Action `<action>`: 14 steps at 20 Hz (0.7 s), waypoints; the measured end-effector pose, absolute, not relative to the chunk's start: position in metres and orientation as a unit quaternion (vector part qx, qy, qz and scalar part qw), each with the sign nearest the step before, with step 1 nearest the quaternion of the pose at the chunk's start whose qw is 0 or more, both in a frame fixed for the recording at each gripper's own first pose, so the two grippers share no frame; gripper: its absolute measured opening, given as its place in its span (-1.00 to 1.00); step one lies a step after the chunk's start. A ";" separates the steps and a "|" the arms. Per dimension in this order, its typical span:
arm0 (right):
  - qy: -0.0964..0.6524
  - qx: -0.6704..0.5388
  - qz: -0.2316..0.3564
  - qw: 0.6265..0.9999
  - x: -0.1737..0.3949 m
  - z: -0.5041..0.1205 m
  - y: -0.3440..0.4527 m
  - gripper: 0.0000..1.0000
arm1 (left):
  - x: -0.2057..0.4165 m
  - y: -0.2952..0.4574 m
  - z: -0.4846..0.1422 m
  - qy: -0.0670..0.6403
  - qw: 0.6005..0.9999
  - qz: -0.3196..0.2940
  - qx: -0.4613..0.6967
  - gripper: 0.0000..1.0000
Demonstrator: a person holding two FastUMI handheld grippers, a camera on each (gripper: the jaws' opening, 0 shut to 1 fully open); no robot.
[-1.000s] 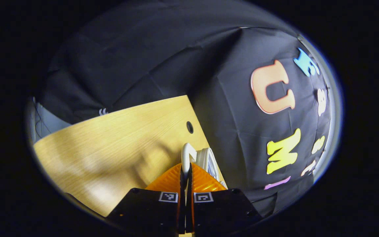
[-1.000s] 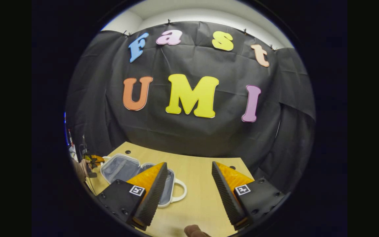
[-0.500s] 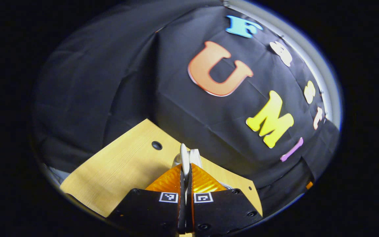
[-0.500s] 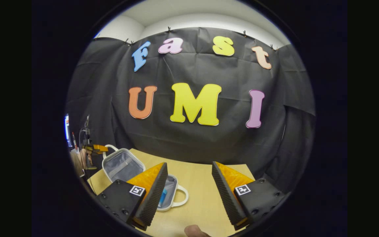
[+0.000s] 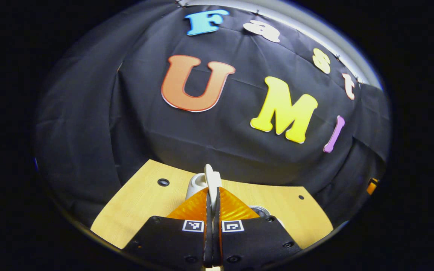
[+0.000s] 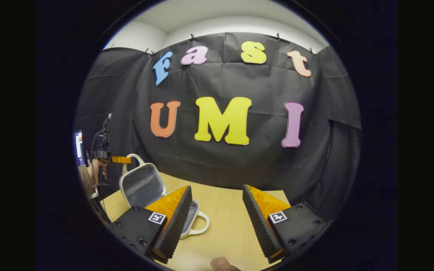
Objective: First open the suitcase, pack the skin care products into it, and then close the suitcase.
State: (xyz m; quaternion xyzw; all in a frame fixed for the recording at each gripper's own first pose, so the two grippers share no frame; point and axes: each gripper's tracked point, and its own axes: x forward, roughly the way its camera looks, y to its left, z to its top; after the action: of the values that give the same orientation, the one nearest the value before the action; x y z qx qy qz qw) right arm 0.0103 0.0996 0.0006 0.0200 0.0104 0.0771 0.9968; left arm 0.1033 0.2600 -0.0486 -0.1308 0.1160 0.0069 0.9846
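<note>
The small white suitcase stands open on the wooden table (image 6: 228, 226). Its grey-lined lid (image 6: 142, 185) is tilted up, nearly upright, over the lower half (image 6: 191, 217), which lies partly behind my right gripper's left finger. My left gripper (image 5: 213, 194) is shut on the lid's white handle (image 5: 209, 177); in the right gripper view the left gripper (image 6: 121, 159) holds the lid's top at far left. My right gripper (image 6: 217, 188) hangs open over the table, right of the suitcase, with nothing in it. The suitcase's contents are hidden.
The table (image 5: 138, 203) has small round holes near its back edge, and black cloth hangs close behind it. A person's hand (image 6: 96, 171) holds the left gripper at far left. A fingertip (image 6: 220, 264) shows at the bottom edge.
The left gripper has swung the lid up by its handle, from lying flat open to standing nearly upright. Its camera has turned toward the back wall. The right gripper stays open, barely moving.
</note>
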 end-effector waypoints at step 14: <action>-0.003 0.004 0.095 0.995 0.006 -0.019 0.029 0.61 | 0.134 0.028 -0.099 0.201 0.978 -0.055 -0.029 -0.94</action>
State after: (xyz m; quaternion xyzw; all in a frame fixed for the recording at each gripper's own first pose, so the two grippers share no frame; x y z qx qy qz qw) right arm 0.0058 0.0285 -0.0191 0.0039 -0.0032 0.0952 0.9954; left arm 0.1336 0.0276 -0.0988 -0.0287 0.2010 -0.0553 0.9776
